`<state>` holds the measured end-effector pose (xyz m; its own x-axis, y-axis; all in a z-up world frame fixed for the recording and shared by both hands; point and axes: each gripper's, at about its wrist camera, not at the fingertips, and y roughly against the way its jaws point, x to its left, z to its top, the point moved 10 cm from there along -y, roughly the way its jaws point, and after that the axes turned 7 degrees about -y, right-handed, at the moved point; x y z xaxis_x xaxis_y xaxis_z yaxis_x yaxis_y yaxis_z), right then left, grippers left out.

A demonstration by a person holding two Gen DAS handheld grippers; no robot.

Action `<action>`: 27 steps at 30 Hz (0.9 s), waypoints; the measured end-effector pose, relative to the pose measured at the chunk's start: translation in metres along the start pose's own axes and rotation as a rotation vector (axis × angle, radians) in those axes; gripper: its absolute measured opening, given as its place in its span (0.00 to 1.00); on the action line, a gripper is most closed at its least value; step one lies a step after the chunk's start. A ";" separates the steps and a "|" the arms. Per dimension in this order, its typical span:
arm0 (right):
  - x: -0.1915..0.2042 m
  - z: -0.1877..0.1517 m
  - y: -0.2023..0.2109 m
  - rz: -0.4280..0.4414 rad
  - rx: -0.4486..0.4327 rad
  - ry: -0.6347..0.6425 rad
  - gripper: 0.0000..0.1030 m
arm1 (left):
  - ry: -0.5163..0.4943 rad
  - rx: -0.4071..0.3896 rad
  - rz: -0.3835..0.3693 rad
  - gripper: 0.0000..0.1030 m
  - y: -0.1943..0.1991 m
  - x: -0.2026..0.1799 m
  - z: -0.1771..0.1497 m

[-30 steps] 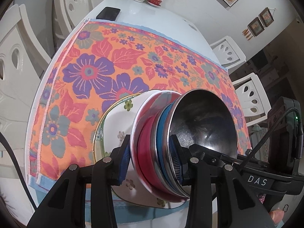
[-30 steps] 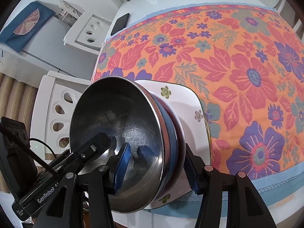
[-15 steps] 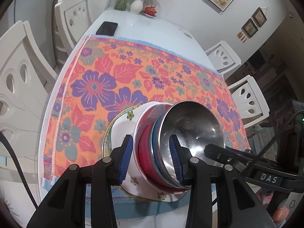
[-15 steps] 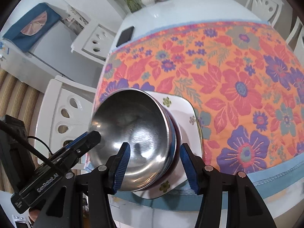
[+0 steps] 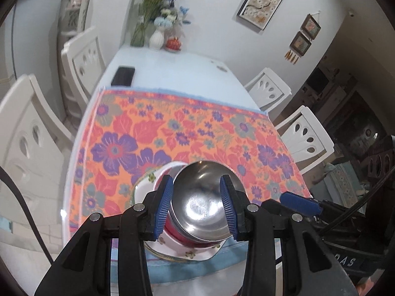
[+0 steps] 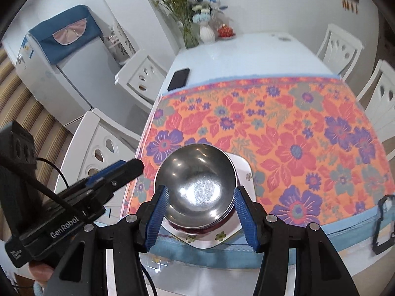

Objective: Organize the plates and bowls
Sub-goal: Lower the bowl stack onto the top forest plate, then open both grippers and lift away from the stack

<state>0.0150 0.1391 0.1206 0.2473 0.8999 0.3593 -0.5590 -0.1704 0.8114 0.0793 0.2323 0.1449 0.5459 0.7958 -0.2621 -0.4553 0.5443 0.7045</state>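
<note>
Jaws spread, both grippers | steel bowl [image 6: 195, 185] stacked on plate [image 6: 243, 170], seemingly unheld

The shiny steel bowl [image 6: 196, 187] covers nearly all of the red bowl [image 6: 197, 229] nested beneath, and how many bowls lie between cannot be told. Most of the square white flowered plate [image 6: 243, 172] sits hidden under the stack. The left claw [image 5: 196, 206] blocks the stack's sides.

We hold our left tool [image 5: 196, 206] and right tool [image 6: 201, 218] side by side, both wide open, seemingly touching nothing.
</note>
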 end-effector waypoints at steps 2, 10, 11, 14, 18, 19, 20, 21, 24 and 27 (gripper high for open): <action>0.001 -0.001 0.010 -0.024 -0.030 0.016 0.56 | -0.015 -0.027 0.021 0.37 0.012 -0.003 0.005; -0.028 -0.020 0.015 -0.176 -0.057 0.029 0.57 | 0.016 -0.045 0.058 0.37 0.026 -0.003 -0.004; -0.032 -0.022 0.012 -0.176 -0.046 0.013 0.57 | 0.019 -0.042 0.063 0.37 0.025 -0.003 -0.007; -0.037 -0.027 0.008 -0.179 -0.027 -0.006 0.57 | 0.003 -0.027 0.097 0.37 0.019 -0.002 -0.015; -0.036 -0.029 0.006 -0.194 -0.025 -0.001 0.57 | -0.017 -0.009 0.120 0.42 0.012 -0.005 -0.022; -0.035 -0.030 0.006 -0.196 -0.024 0.003 0.57 | -0.015 -0.007 0.119 0.42 0.011 -0.005 -0.023; -0.034 -0.029 0.005 -0.199 -0.023 0.007 0.57 | -0.013 -0.004 0.116 0.42 0.010 -0.006 -0.024; -0.034 -0.029 0.004 -0.204 -0.020 0.011 0.57 | -0.014 -0.003 0.115 0.42 0.010 -0.006 -0.025; -0.034 -0.031 0.001 -0.209 -0.009 0.014 0.57 | -0.019 0.001 0.124 0.43 0.009 -0.006 -0.029; -0.035 -0.033 -0.001 -0.207 0.004 0.015 0.57 | -0.009 0.005 0.121 0.43 0.008 -0.005 -0.031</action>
<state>-0.0195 0.1213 0.0918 0.3451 0.9216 0.1779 -0.4946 0.0175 0.8689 0.0512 0.2406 0.1318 0.4938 0.8531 -0.1687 -0.5148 0.4431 0.7339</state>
